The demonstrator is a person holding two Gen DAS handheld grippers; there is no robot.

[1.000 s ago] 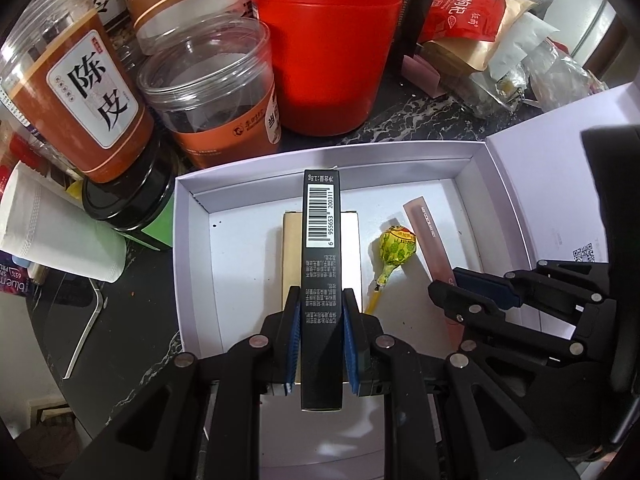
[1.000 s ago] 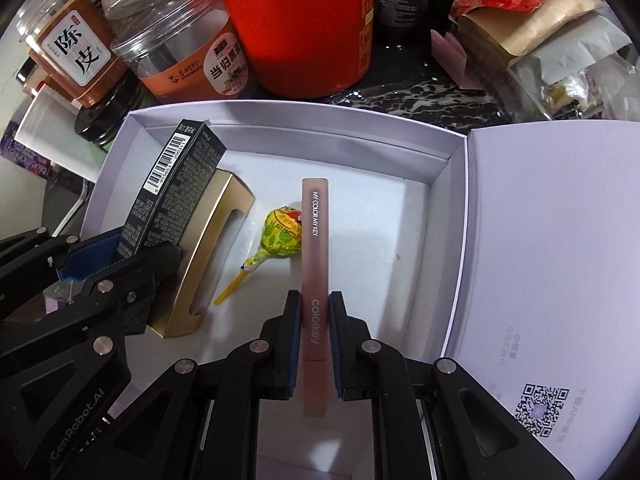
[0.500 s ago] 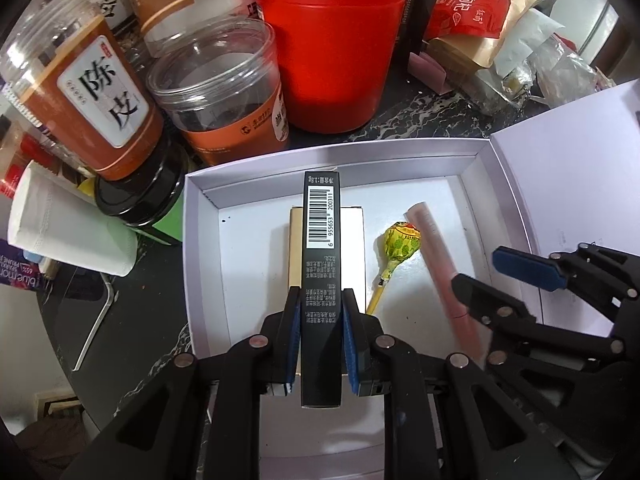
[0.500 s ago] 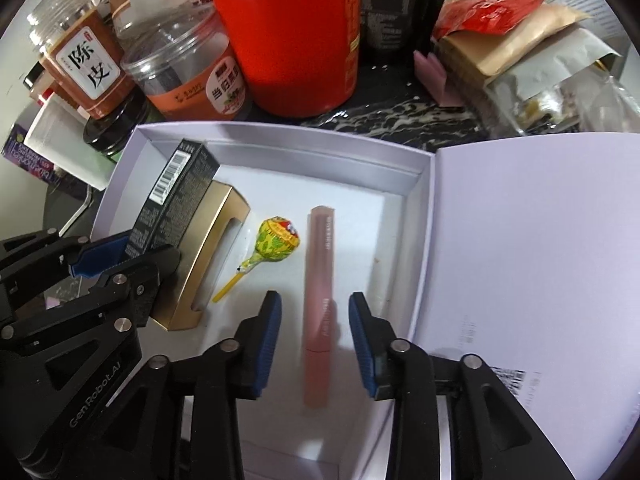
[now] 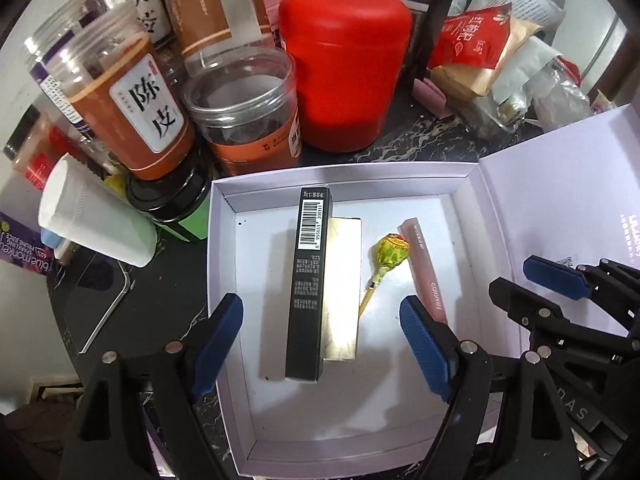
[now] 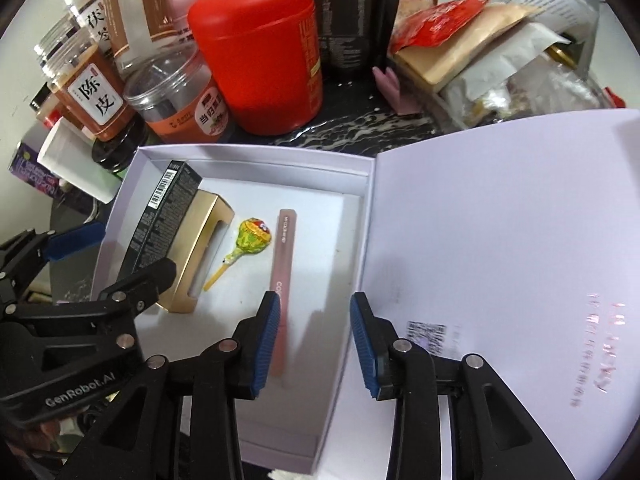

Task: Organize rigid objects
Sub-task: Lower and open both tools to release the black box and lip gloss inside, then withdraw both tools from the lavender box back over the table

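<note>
Spreading our left fingers [image 5: 320, 350], we free the black carton [image 5: 310, 280], which lies on the gold box [image 5: 342, 288] inside the white box [image 5: 224, 264]. Our right fingers [image 6: 314, 340] stand apart beside the pink tube [image 6: 282, 276]. We should lift both straight up, clear of the walls.

hidden: gold box [image 5: 340, 280] partly under black carton [image 5: 310, 280]; cut off: box lid [image 6: 500, 240]

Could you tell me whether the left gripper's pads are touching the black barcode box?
Apart. The left wrist view shows the left gripper opening, white tray floor visible between each pad and the black barcode box.
</note>
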